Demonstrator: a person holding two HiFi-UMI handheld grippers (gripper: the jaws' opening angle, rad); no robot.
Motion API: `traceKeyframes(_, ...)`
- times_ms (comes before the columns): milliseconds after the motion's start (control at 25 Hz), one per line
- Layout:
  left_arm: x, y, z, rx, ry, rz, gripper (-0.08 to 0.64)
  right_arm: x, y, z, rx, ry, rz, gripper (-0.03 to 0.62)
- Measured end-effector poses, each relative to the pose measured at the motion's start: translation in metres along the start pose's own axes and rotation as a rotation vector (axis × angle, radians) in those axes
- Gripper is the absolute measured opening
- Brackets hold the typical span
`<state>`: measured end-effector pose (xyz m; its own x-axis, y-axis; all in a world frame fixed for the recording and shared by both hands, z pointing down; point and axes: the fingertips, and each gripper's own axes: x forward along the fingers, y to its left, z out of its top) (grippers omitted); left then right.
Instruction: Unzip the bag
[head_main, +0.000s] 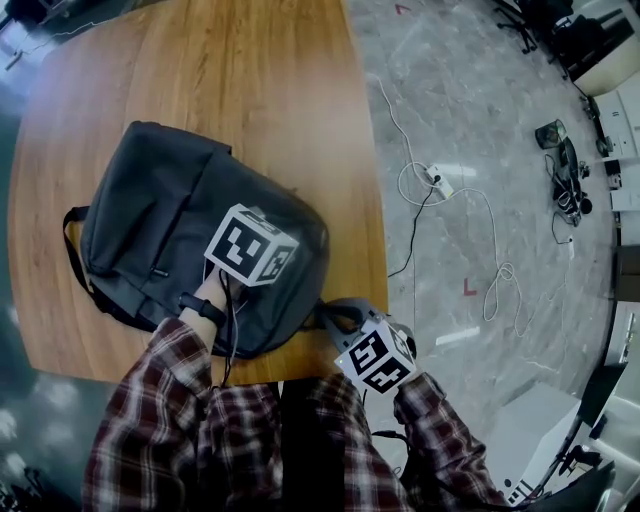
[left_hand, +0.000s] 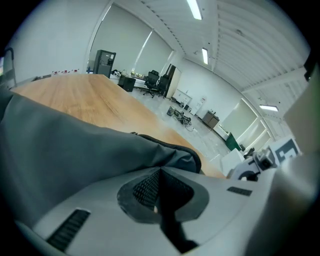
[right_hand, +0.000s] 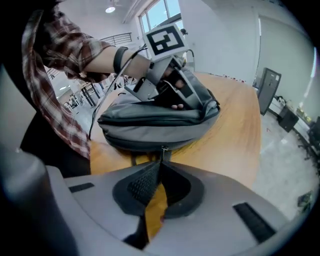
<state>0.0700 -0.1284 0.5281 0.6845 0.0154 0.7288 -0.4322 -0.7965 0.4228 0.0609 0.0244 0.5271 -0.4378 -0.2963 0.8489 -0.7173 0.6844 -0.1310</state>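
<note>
Bag (head_main: 150, 210) lies on the table (head_main: 250, 80), zip seemingly shut; right tongs (right_hand: 161, 162) pinch the zip pull (right_hand: 164, 150) at its near-right end, left tongs (left_hand: 160, 172) closed, pressing its top; unzipping judged not begun.

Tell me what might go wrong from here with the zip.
1. The right hand-held gripper pinches only the end of the zip pull at its jaw tips; a hard tug may slip it free.
2. The bag lies at the table's near edge, and the left hand-held gripper, jaws shut, only seems to press on it; pulling may drag the bag off.
</note>
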Motion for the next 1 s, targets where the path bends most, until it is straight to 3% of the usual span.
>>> traceKeyframes(200, 0.001, 0.01, 0.013, 0.0, -0.042, 0.089, 0.009, -0.001, 0.056, 0.004, 0.049, -0.047, 0.072, 0.017)
traceKeyframes(320, 0.005, 0.019, 0.023, -0.005, -0.078, 0.146, 0.009, 0.003, 0.065, 0.004, 0.073, -0.075, 0.075, 0.017)
traceKeyframes(440, 0.003, 0.032, 0.029, -0.011, -0.119, 0.193, 0.009, 0.003, 0.049, 0.001, 0.078, -0.094, 0.041, 0.017)
traceKeyframes(600, -0.015, 0.072, 0.022, -0.03, -0.134, 0.305, 0.009, 0.007, 0.01, 0.002, 0.005, -0.098, -0.033, 0.017)
traceKeyframes(880, -0.079, 0.136, -0.019, -0.214, -0.19, 0.444, 0.009, 0.028, -0.055, 0.042, -0.126, -0.09, -0.093, 0.018)
traceKeyframes(1000, -0.101, 0.143, -0.036, -0.227, -0.203, 0.461, 0.009, 0.04, -0.072, 0.065, -0.171, -0.086, -0.099, 0.017)
